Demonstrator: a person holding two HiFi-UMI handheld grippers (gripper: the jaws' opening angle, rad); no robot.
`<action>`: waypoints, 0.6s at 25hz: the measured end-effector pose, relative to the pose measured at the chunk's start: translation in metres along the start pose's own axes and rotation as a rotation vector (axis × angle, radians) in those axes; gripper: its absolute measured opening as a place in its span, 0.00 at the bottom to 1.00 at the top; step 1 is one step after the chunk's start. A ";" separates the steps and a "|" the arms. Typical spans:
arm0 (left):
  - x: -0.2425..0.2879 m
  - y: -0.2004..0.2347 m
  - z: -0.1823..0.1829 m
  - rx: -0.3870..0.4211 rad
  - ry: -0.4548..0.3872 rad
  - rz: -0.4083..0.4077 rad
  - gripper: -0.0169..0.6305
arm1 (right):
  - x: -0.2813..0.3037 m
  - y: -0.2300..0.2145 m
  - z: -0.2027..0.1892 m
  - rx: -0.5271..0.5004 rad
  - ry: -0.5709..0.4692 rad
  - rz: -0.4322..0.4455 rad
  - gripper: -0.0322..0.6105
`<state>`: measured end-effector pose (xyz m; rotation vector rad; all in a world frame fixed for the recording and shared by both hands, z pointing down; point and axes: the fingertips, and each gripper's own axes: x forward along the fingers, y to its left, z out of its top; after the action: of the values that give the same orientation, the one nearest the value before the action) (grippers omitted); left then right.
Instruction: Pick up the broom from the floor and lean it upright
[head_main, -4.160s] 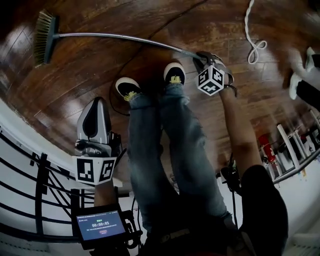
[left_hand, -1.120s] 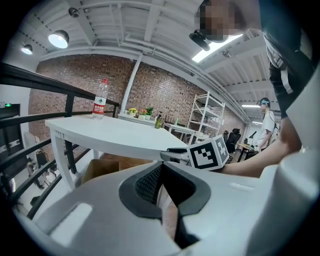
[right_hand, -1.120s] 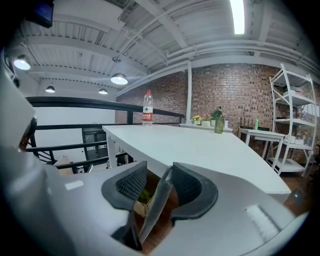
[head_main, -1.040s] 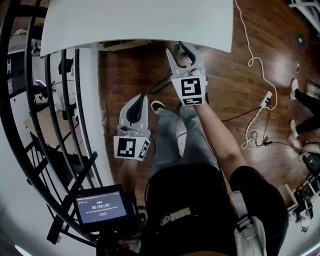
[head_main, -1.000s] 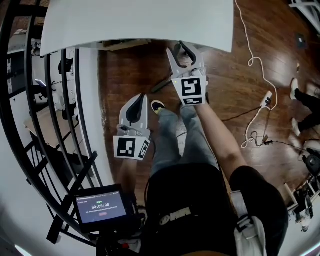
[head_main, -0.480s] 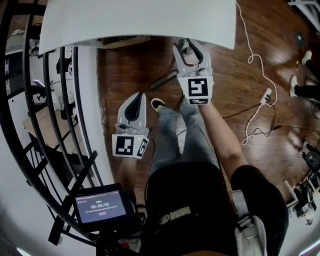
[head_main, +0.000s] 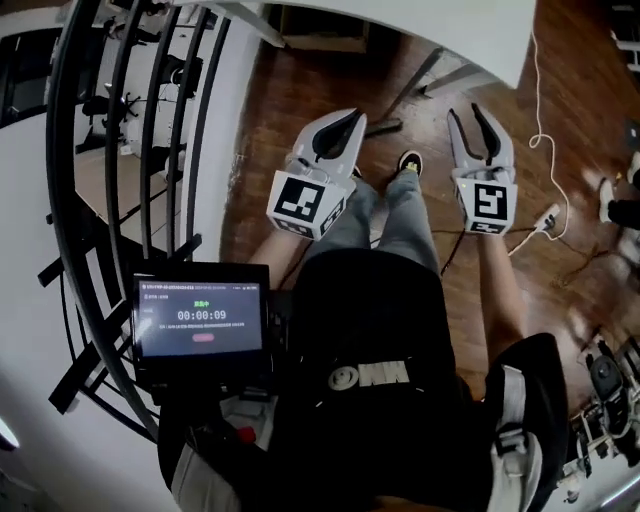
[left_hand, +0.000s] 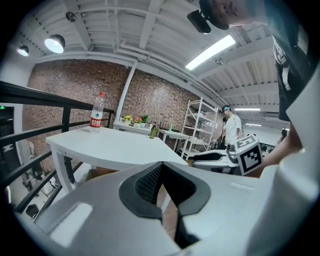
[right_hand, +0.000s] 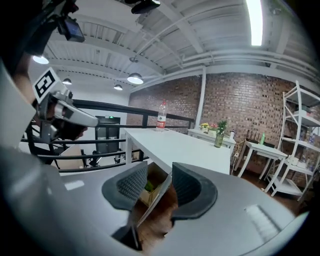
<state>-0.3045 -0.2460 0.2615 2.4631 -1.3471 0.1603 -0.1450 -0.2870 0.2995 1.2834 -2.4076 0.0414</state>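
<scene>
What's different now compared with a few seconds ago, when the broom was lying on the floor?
The broom, which the right tongs were gripping down on the floor, now leans against the white table. The right tongs have let go of it, stand open and have drawn back. The left tongs stayed shut and empty throughout.
</scene>
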 end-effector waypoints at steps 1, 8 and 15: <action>-0.008 -0.002 0.004 0.003 -0.003 -0.014 0.06 | -0.013 0.009 0.004 0.010 0.009 0.014 0.30; -0.009 -0.015 0.011 0.035 -0.024 -0.035 0.06 | -0.041 0.038 -0.002 0.132 0.043 0.171 0.30; -0.049 -0.062 0.032 0.032 -0.049 -0.007 0.06 | -0.098 0.084 0.033 0.121 -0.015 0.288 0.25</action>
<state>-0.2816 -0.1863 0.2048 2.5133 -1.3666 0.1216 -0.1753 -0.1681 0.2465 0.9780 -2.6186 0.2634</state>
